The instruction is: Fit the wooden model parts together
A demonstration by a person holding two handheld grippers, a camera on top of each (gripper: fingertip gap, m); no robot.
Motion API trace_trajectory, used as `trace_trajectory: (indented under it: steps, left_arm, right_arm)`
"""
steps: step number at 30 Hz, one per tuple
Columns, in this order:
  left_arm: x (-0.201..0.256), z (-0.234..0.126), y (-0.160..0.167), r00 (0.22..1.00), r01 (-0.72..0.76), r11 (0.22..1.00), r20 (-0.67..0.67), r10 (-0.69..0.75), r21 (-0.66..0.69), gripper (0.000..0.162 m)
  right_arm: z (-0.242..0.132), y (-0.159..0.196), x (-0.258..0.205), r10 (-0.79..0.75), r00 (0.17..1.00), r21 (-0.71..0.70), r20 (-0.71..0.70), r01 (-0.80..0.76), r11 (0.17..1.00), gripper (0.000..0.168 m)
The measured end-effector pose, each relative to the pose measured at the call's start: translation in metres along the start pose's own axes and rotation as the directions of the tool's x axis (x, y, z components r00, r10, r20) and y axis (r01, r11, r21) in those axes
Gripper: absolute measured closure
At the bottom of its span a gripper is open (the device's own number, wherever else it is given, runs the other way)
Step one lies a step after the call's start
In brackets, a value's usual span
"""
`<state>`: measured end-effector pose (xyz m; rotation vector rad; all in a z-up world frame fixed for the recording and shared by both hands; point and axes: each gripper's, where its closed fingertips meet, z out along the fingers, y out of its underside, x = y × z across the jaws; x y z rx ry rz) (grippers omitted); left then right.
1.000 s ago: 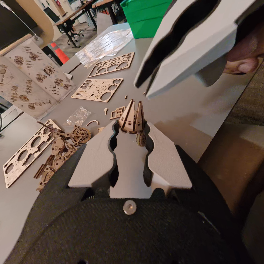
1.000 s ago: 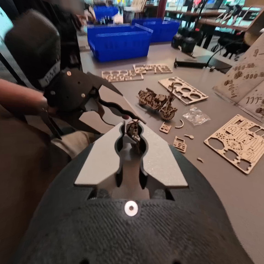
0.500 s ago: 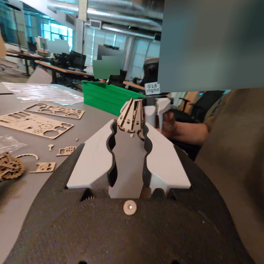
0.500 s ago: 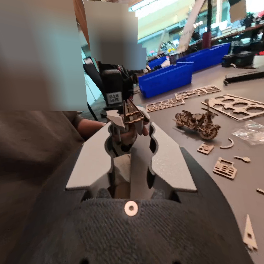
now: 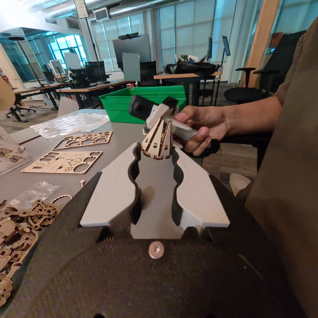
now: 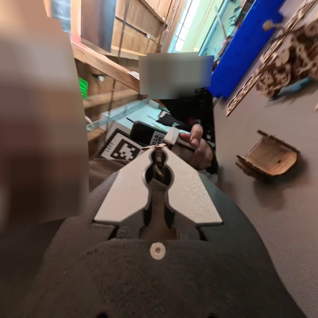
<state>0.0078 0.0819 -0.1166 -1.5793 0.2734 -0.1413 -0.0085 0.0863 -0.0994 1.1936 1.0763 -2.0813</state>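
Holding the wooden subassembly [image 5: 157, 142] at its tips, well above the surface [image 5: 120, 137], the left tool [image 5: 155, 153] stays clamped; the right tool [image 6: 159, 151], open half a second ago, now pinches the piece's far end, so seating can proceed.

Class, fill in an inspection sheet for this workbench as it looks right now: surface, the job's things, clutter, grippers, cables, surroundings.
Surface: grey table, largely covered with kit.
Job's things: cone-shaped wooden assembly held off the table; wooden motorcycle model at left; a curved wooden part lying apart.
Clutter: two punched-out wooden sheets, a small clear bag, a plastic sheet.
Grippers: left gripper shut on the assembly's base; right gripper closed on a thin wooden edge at its tip.
Cables: nothing seen.
Surroundings: green bin, blue bin, desks and chairs behind.
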Motion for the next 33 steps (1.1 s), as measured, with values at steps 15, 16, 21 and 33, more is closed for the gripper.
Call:
trace_trajectory:
  steps: [15,16,21,33]
  left_arm:
    - [-0.001,0.001,0.004,1.000,0.002,1.000,-0.010,-0.002,-0.023,0.128]
    - [-0.001,0.001,0.004,1.000,0.004,1.000,-0.010,-0.004,-0.023,0.128]
    - [-0.007,0.003,0.007,0.999,0.023,0.999,0.026,-0.022,-0.040,0.128]
    - [-0.024,0.005,0.006,0.979,0.157,0.988,0.133,-0.156,0.002,0.119]
  right_arm:
    - [0.004,0.016,0.015,0.053,0.997,-0.089,-0.053,-0.057,0.994,0.166]
    - [0.004,0.016,0.014,0.062,0.997,-0.087,-0.047,-0.065,0.994,0.166]
    - [0.000,0.007,0.014,0.078,0.997,-0.031,-0.017,-0.079,0.996,0.167]
    - [-0.021,-0.025,0.017,0.139,0.990,0.172,0.033,-0.143,0.975,0.168]
